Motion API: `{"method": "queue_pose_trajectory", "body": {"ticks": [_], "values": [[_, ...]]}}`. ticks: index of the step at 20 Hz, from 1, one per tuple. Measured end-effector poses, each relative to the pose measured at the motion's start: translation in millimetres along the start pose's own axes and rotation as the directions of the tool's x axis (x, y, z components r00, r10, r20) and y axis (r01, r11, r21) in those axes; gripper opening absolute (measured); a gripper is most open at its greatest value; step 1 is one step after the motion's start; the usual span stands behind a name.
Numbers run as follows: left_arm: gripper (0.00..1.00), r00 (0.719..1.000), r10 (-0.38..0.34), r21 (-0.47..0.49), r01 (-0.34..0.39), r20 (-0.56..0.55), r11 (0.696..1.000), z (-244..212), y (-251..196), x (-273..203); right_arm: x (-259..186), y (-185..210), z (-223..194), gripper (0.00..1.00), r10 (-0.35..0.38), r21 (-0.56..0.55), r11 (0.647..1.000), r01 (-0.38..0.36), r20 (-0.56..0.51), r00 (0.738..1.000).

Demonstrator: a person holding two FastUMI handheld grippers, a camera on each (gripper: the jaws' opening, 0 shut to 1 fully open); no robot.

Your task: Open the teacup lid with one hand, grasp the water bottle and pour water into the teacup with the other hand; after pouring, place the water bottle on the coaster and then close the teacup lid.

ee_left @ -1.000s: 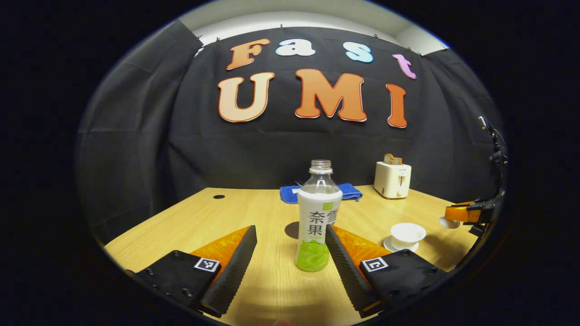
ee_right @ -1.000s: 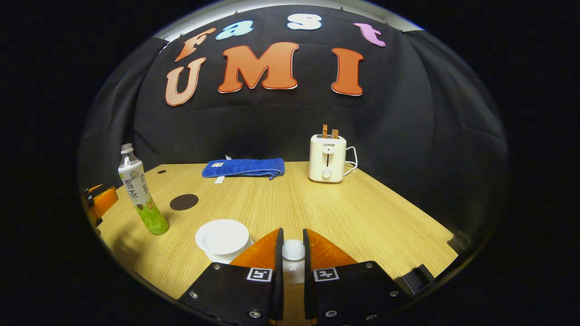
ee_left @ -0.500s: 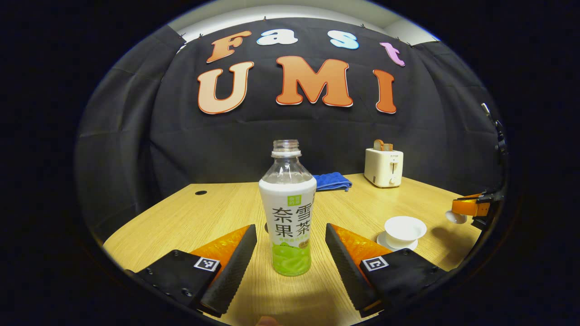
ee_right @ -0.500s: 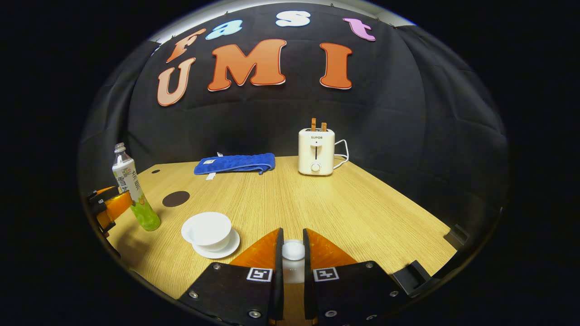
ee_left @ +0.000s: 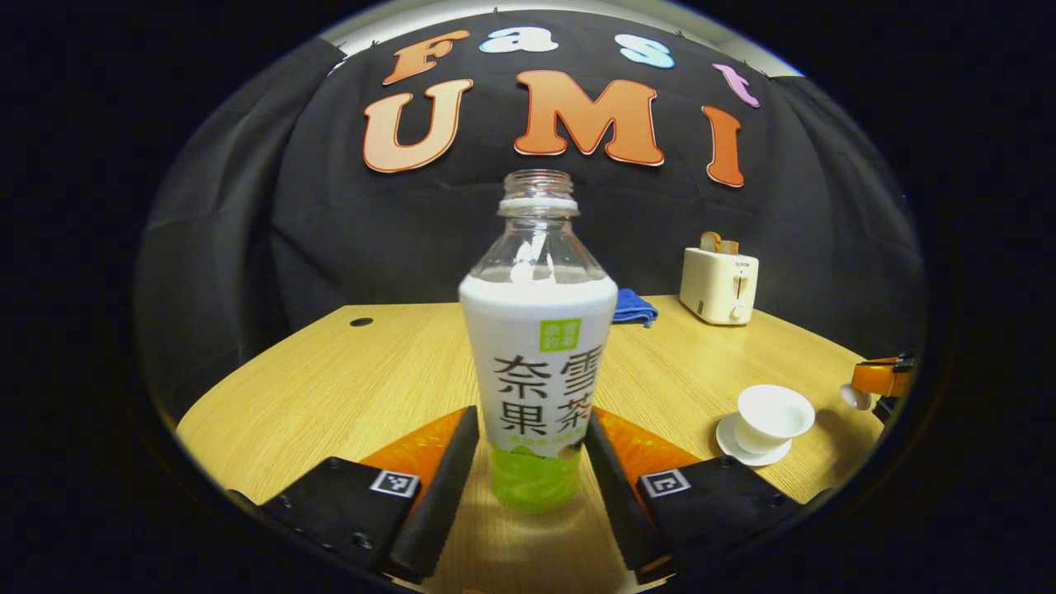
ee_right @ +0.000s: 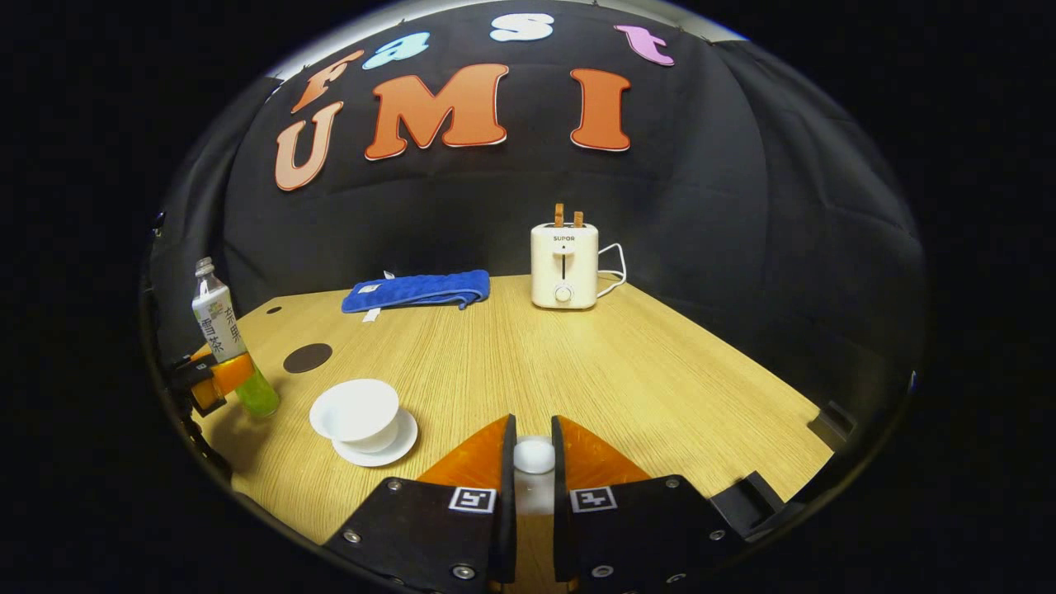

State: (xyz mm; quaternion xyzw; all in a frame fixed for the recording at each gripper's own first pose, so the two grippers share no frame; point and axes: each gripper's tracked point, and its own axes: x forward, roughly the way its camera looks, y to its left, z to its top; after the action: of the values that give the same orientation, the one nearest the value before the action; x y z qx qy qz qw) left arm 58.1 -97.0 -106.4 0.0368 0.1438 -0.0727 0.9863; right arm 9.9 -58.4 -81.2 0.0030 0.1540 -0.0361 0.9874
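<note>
The water bottle (ee_left: 537, 355), uncapped and upright on the wooden surface (ee_left: 346, 388), stands between the left gripper (ee_left: 528, 470) jaws, which sit against its lower sides; whether they press it I cannot tell. To the right the open teacup (ee_left: 774, 408) rests on its saucer (ee_left: 730, 435).

In the right gripper view, the right gripper (ee_right: 533, 478) has its jaws clamped on the teacup lid (ee_right: 534, 455), held above the surface. The teacup sits left of it, near the dark coaster (ee_right: 307, 357), blue towel (ee_right: 417, 290) and toaster (ee_right: 564, 266).
</note>
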Motion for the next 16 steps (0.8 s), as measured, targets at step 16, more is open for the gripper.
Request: {"method": "queue_pose_trajectory", "body": {"ticks": [16], "values": [[0.61, 0.999, -0.039, 0.334, 0.029, 0.021, 0.942, 31.7, -16.6, -22.7, -9.3, 0.7, 0.4, 0.18, 0.005, 0.021, 1.0, -0.006, 0.015, 1.0]]}}
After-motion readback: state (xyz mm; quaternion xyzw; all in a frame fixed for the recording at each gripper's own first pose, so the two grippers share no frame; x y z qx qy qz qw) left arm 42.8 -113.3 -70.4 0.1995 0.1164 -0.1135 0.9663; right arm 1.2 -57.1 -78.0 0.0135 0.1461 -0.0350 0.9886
